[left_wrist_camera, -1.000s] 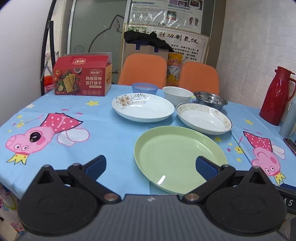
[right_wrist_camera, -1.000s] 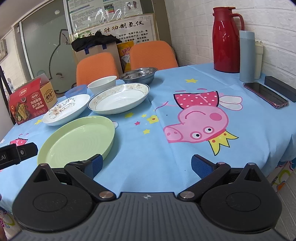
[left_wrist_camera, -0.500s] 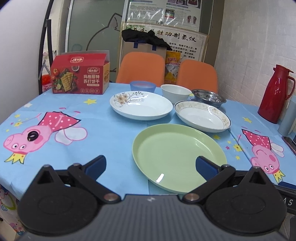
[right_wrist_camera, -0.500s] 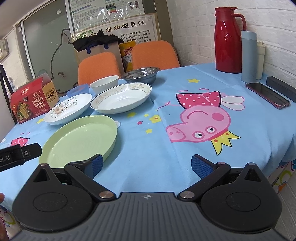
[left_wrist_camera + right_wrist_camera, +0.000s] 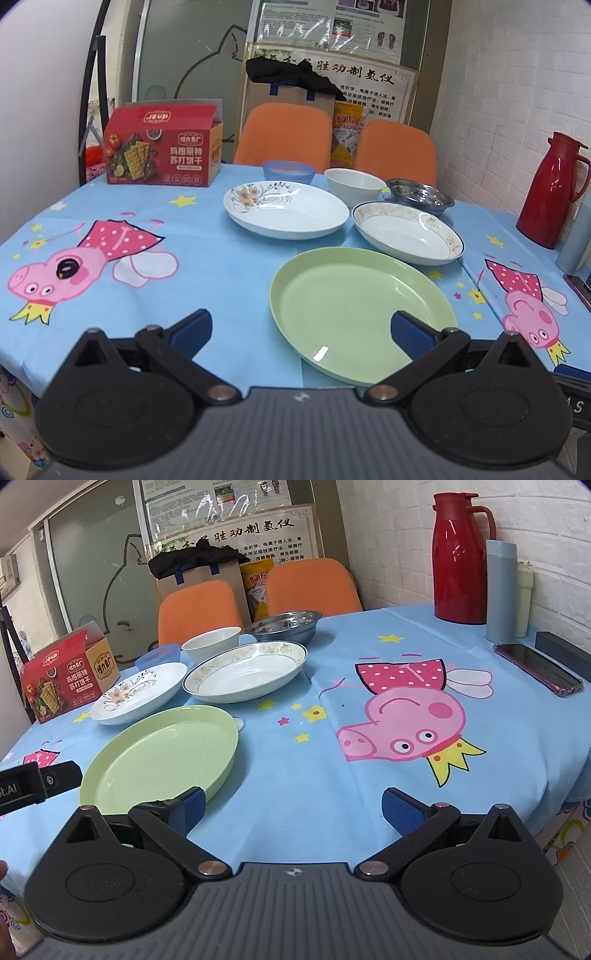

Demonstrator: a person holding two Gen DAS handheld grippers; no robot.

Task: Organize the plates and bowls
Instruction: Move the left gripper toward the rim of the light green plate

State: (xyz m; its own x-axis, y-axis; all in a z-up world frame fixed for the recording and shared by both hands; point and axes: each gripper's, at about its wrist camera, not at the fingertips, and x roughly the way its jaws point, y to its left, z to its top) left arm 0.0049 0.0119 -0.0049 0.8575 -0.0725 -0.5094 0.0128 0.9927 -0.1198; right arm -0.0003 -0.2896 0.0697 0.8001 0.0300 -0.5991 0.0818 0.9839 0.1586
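Observation:
A light green plate point(image 5: 354, 306) lies nearest on the table; it also shows in the right wrist view point(image 5: 162, 749). Behind it are a floral white plate point(image 5: 286, 210), a gold-rimmed white plate point(image 5: 406, 232), a white bowl point(image 5: 354, 182), a steel bowl point(image 5: 419, 194) and a blue bowl point(image 5: 288, 170). My left gripper point(image 5: 301, 330) is open and empty, hovering at the green plate's near edge. My right gripper point(image 5: 291, 808) is open and empty, to the right of the green plate.
A red cracker box point(image 5: 162, 147) stands at the back left. A red thermos point(image 5: 460, 554), a blue flask point(image 5: 500, 590), a phone point(image 5: 537, 668) and a dark case point(image 5: 565, 651) sit at the right. Two orange chairs point(image 5: 284, 134) stand behind the table.
Both grippers have shifted slightly; the view has risen a little and the dishes sit a bit lower in the frames. Nothing on the table has moved.

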